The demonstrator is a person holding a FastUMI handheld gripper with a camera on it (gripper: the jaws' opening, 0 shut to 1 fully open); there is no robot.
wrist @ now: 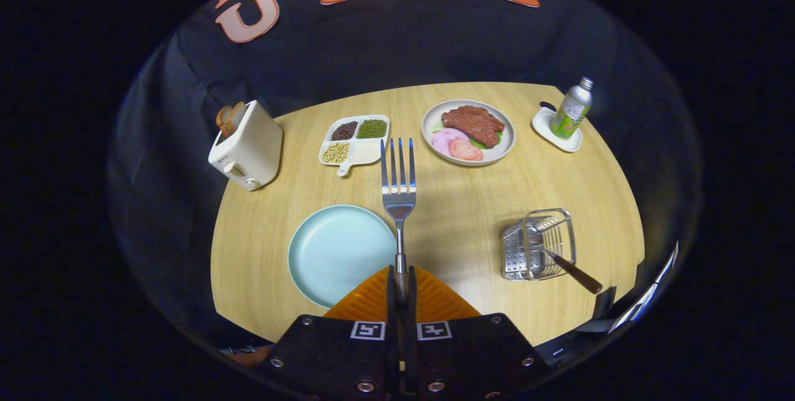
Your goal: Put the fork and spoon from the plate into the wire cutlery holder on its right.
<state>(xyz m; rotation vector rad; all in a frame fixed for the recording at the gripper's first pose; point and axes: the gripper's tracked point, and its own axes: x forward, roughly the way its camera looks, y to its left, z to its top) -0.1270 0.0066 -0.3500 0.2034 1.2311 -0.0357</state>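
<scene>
My gripper is shut on the handle of a metal fork, whose tines point straight ahead above the table. Just left of the fingers lies the empty light blue plate. To the right of the fingers stands the wire cutlery holder. A spoon with a brown handle rests inside it, bowl down, handle leaning out toward the near right.
On the round wooden table beyond the fork sit a divided dish of beans, a plate of meat and ham, a white toaster with bread at the left, and a bottle on a coaster at the far right.
</scene>
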